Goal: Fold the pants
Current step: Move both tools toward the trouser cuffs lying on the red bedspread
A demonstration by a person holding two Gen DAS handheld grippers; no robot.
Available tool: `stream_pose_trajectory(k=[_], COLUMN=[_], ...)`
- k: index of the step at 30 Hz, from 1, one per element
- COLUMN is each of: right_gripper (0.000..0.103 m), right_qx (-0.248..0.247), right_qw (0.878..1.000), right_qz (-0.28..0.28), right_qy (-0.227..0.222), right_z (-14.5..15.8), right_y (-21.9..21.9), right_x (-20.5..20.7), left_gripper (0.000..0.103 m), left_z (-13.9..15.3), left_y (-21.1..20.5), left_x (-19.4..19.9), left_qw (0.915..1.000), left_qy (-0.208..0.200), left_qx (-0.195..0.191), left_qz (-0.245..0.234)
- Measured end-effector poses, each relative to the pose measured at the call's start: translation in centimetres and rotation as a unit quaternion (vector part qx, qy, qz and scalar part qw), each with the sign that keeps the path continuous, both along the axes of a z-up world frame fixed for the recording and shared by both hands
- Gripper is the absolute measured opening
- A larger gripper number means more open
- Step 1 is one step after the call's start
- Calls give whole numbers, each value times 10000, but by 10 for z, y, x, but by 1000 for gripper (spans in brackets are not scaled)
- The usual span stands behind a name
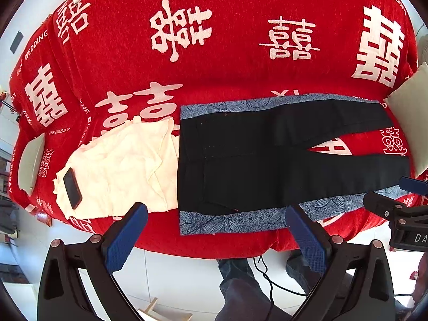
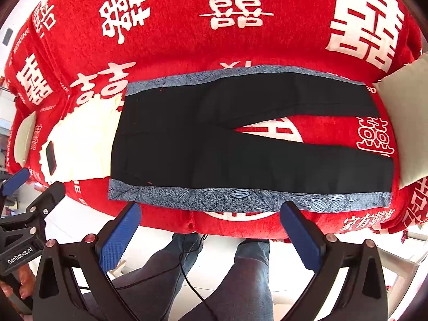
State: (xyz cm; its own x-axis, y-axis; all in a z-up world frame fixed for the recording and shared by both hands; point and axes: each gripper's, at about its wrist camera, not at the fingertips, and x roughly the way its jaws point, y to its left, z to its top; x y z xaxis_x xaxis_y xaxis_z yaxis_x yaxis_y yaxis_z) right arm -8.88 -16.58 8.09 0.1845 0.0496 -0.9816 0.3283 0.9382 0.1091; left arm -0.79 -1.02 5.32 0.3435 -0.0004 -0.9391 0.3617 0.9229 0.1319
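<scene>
A grey pillow (image 1: pixel 31 160) is seen at the far left of the red blanket (image 1: pixel 227 67), and beside it a cream cloth (image 1: pixel 120 171) is spread with a dark phone (image 1: pixel 72 188) lying on it. Just right of the cloth, touching its edge, the black pants (image 1: pixel 267 160) are laid flat, waistband to the left and legs parted toward the right, with blue floral bands along both long sides. A second pillow (image 1: pixel 409 117) is seen at the right end.

White double-happiness characters are printed across the blanket; "WEDDING" and "THE BIGDAY" can be read in the left wrist view.

The left gripper (image 1: pixel 216 230) is held over the blanket's near edge, jaws wide apart and empty. The right gripper (image 2: pixel 210 227) is likewise spread open, nothing between its pads, before the pants' near band.

Only in the right wrist view is "GenRobot.AI" read on the other gripper's body at the left edge, and a line of Chinese characters on the blanket at lower right. Only in the left wrist view is a wooden frame (image 1: pixel 160 311) seen on the floor. Jeans-clad legs (image 2: pixel 235 281) and a black cable (image 2: pixel 187 272) are shown most fully in the right view.
</scene>
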Motion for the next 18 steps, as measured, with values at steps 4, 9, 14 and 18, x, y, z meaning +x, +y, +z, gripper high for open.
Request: stream_pose_trajectory(k=[4, 9, 14, 18], right_gripper=[103, 103, 103, 103], right_qx=[-181, -358, -470, -485], right_qw=[9998, 9992, 9985, 9983], right_qz=[-15, 82, 129, 110], right_qy=[-64, -173, -263, -297], right_z=[6, 13, 18, 19], right_y=[-2, -1, 6, 4], right_x=[1, 3, 3, 3], left_gripper=[103, 103, 103, 103], left_z=[2, 3, 6, 6], left_y=[1, -4, -8, -6], left_x=[1, 1, 0, 1], left_qw=[10000, 9999, 9998, 9999], left_qy=[-24, -25, -93, -97], left_qx=[-60, -117, -63, -56], left_qz=[14, -93, -145, -83])
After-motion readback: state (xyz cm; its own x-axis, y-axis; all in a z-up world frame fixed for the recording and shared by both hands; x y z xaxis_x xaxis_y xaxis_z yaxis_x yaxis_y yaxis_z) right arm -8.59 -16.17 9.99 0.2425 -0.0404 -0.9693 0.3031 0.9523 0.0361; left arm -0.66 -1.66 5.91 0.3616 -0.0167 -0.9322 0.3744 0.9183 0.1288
